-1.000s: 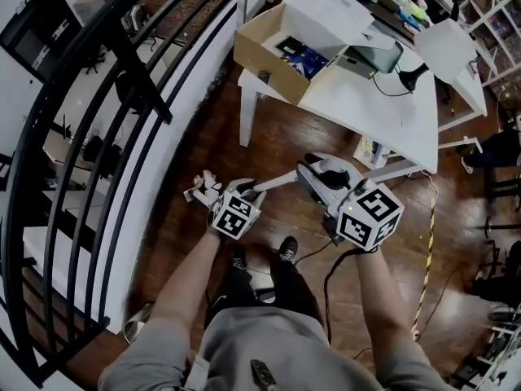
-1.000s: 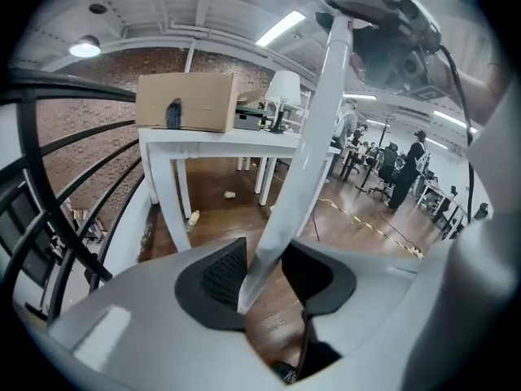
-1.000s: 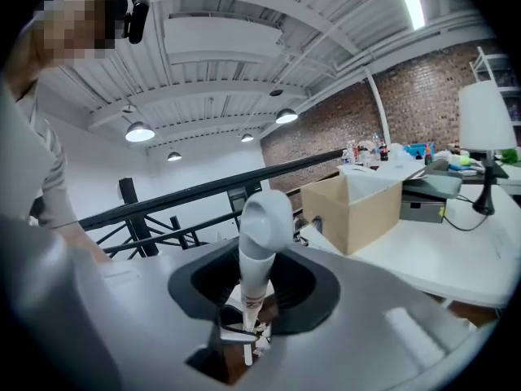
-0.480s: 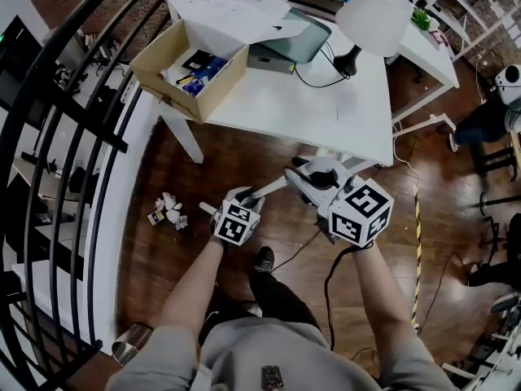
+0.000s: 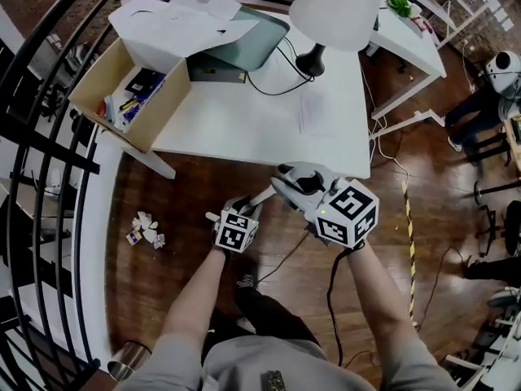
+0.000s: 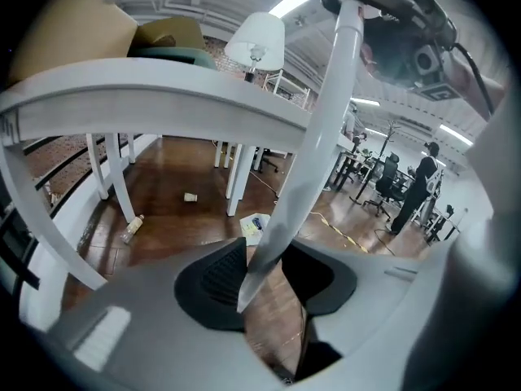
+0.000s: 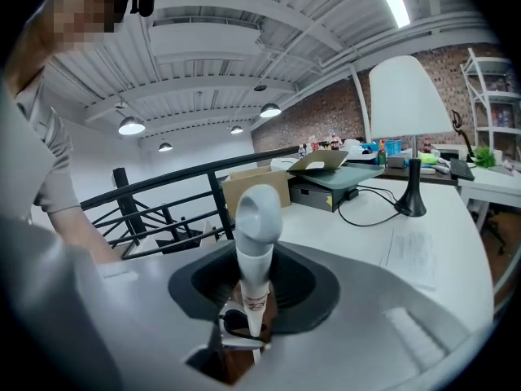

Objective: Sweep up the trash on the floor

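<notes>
A small pile of crumpled white trash point(image 5: 145, 230) lies on the dark wood floor, left of both grippers and apart from them. My left gripper point(image 5: 242, 208) is shut on a long white handle point(image 6: 326, 137) that slants up to the right between its jaws, towards the right gripper. In the head view this handle point(image 5: 264, 194) runs between the two grippers. My right gripper point(image 5: 297, 184) is shut on a second, grey-white handle point(image 7: 256, 226) with a rounded top, standing upright between its jaws. The lower ends of both handles are hidden.
A white table point(image 5: 244, 125) stands just ahead with a cardboard box point(image 5: 122, 96), a lamp point(image 5: 338, 6) and papers on it. Black railing point(image 5: 49, 137) closes the left side. A cable point(image 5: 285, 255) crosses the floor by my feet. A cup point(image 6: 190, 196) and a bottle point(image 6: 133, 228) lie under the table.
Both grippers have moved right along the table front, each still holding its handle. The trash pile, first right beside the left gripper, now lies well off to its left.
</notes>
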Demonstrator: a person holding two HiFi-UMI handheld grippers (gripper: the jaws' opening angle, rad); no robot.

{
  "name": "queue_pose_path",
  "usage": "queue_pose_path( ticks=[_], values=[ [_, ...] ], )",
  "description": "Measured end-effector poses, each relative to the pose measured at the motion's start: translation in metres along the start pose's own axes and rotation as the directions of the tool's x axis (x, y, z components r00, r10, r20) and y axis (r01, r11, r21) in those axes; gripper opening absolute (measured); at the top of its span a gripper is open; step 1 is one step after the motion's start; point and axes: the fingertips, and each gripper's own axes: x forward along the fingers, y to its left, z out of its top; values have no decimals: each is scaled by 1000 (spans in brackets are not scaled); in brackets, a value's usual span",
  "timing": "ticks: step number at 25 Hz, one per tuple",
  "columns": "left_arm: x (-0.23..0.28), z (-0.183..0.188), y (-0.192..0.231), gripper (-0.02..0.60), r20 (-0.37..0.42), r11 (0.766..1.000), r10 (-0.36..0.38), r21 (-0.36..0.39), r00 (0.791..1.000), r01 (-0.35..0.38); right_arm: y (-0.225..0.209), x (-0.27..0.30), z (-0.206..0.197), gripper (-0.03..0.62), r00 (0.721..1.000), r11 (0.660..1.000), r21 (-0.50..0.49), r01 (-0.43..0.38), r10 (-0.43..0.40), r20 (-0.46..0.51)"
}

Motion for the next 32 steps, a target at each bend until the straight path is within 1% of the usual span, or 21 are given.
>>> queue_pose_path(
  ticks=[3, 5, 9, 11, 12, 15, 18, 24, 26, 28, 30, 31, 32],
  values=[
    [23, 0, 2, 138, -9, 999, 24, -27, 1000, -24, -19, 6, -11, 94, 1000, 1000, -11, -21, 21, -13],
    [33, 1, 3, 138, -1, 998, 39, -54, 999, -39, -27, 10, -15, 93, 999, 999, -16, -38, 38, -11],
    [41, 8, 5, 146, 20, 995, 54, -85, 998, -52, -40, 15, -14, 92, 998, 998, -13, -69, 69, -1],
    [36, 11, 4, 203, 27, 995, 51, -90, 998, -48, -43, 16, -14, 92, 996, 996, -14, -89, 89, -6],
    [32, 13, 3, 215, 30, 995, 49, -88, 998, -46, -44, 17, -13, 92, 995, 995, -17, -100, 99, -7],
    [17, 19, 2, 215, 36, 995, 53, -86, 998, -50, -49, 21, -10, 92, 993, 993, -25, -120, 120, -5],
    [-3, 22, -4, 213, 43, 994, 58, -96, 997, -54, -60, 22, -8, 94, 993, 993, -19, -118, 118, 7],
    [-40, 19, -13, 193, 15, 992, 73, -99, 997, -71, -75, 18, -8, 97, 994, 995, 28, -97, 95, 52],
    [-49, 21, -16, 189, 12, 992, 74, -102, 997, -72, -78, 17, -10, 98, 996, 997, 40, -65, 62, 60],
    [-56, 24, -20, 186, 12, 993, 71, -98, 997, -70, -83, 15, -14, 123, 998, 999, 48, -14, 12, 55],
    [-63, 26, -23, 179, 12, 993, 69, -96, 998, -68, -85, 12, -21, 155, 999, 998, 60, 19, -22, 47],
    [-66, 26, -25, 178, 12, 993, 68, -96, 998, -67, -86, 11, -24, 183, 998, 997, 71, 34, -37, 45],
    [-69, 26, -27, 176, 11, 993, 66, -97, 998, -65, -87, 8, -27, 189, 998, 995, 83, 51, -55, 44]
  ],
)
